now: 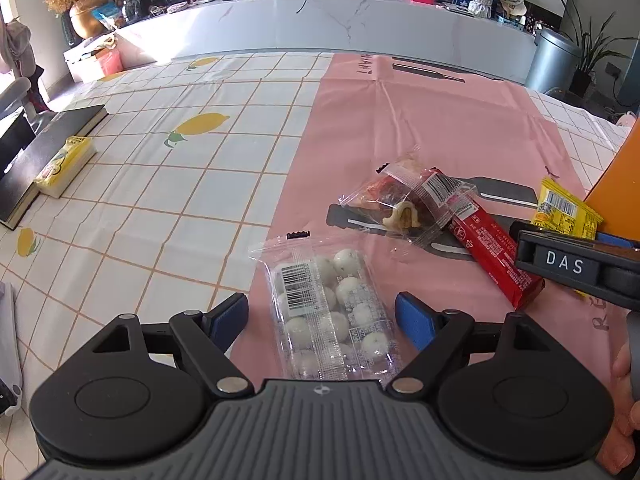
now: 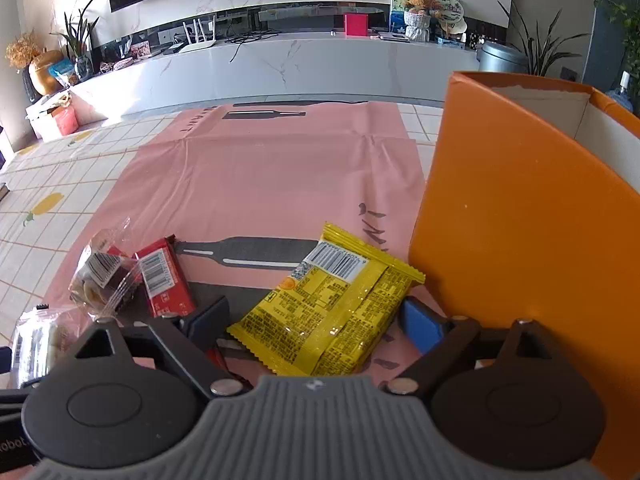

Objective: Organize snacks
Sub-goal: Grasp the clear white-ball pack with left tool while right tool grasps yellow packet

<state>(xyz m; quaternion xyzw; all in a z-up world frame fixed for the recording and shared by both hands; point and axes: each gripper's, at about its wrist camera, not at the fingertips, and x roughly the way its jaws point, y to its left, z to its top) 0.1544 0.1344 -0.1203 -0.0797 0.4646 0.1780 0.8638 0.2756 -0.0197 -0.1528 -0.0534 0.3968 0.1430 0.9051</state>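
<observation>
My left gripper (image 1: 320, 314) is open, its blue pads on either side of a clear packet of white round candies (image 1: 332, 312) lying on the pink mat. A clear packet with dark and red snacks (image 1: 396, 204) and a red bar (image 1: 492, 248) lie beyond it. My right gripper (image 2: 316, 322) is open around a yellow snack packet (image 2: 332, 304), which lies on the mat beside an orange box (image 2: 520, 216). The right gripper also shows in the left wrist view (image 1: 580, 268), with the yellow packet (image 1: 564, 208) behind it. The red bar (image 2: 164, 280) and clear packet (image 2: 104, 276) lie to the right gripper's left.
The pink mat (image 1: 420, 120) lies on a lemon-print checked tablecloth (image 1: 180, 168). A dark book (image 1: 44, 156) and a yellow-covered box (image 1: 64, 164) sit at the far left. A white counter (image 1: 320, 24) and grey bin (image 1: 552, 60) stand behind the table.
</observation>
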